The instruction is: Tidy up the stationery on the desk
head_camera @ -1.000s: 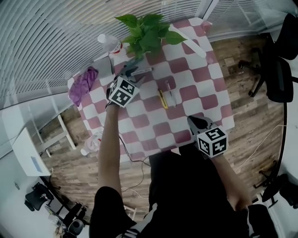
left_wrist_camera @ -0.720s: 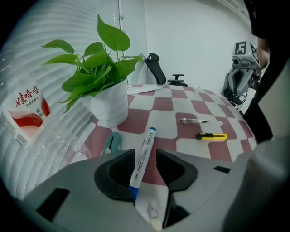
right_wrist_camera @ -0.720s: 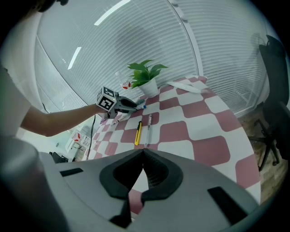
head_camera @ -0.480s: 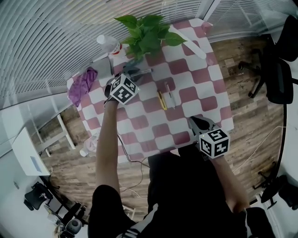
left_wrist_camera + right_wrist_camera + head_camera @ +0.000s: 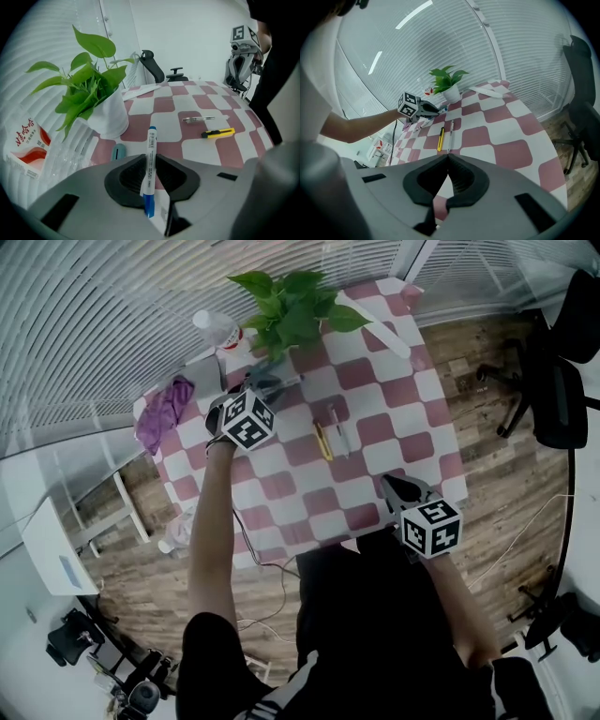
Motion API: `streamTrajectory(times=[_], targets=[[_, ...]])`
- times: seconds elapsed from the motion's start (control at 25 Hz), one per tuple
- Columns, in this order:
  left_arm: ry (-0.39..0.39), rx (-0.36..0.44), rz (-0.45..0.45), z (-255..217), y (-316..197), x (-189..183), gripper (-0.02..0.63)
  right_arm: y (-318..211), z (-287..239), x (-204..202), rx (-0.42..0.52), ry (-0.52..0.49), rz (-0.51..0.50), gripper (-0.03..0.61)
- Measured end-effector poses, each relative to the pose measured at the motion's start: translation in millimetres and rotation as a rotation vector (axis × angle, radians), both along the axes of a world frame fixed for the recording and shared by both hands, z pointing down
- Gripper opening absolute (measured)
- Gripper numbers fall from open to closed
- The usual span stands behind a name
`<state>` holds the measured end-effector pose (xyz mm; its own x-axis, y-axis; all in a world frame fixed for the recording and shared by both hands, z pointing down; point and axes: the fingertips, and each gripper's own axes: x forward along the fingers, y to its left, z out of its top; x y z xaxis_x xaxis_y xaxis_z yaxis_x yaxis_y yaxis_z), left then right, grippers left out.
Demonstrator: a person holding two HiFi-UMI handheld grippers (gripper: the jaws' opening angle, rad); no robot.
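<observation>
Two arms: left stretched toward plant [image 5: 291, 310], right at table [image 5: 375, 432] edge.
Left gripper [image 5: 151, 161]: jaws just closed, pinching marker [image 5: 151, 143].
Right gripper [image 5: 447, 157]: pressed together.

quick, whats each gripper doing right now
left gripper: fingers have just been closing, now shut on the marker
right gripper: closed, nothing between its fingers
</observation>
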<state>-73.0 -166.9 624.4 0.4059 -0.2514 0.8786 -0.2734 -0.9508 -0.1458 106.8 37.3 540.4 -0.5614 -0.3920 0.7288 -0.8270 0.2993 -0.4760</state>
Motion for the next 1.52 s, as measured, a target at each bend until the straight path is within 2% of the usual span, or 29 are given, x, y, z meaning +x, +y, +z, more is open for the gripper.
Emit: streamTrajectory(times=[0.28,0.52,0.76,1.08,1.4,1.52], targets=[[0.032,0.057,-0.041,-33.6,2.6,7.9,0.089,-1.5,-5.3,-4.3,0.018,-0.012,-0.008,0.021],[0.137,0.098,-0.168,-65.5,15.9,16.4,0.089,-3.5,-12.0,-13.6,0.038,-0.029,-0.026,0.021],[0.262,0.054,-0.319,-85.2,33.1,17.9,0.087,-2.5,-15.1,-19.1,0.047,-0.039,-0.041,0.021],[0.436,-0.073,-0.542,-91.6,51.0,12.8,0.087,-4.5,-18.1,-28.2,0.052,-0.046,-0.067,0.021],[0.717,-0.27,-0.83,-81.3,62.7,7.6,0.087,-8.5,-20.1,-31.9,0.058,-0.041,-0.078,0.021],[0.797,-0.354,-0.939,-70.5,71.4,7.2,0.087,-8.4,-20.7,-33.0,0.058,-0.041,-0.075,0.021]])
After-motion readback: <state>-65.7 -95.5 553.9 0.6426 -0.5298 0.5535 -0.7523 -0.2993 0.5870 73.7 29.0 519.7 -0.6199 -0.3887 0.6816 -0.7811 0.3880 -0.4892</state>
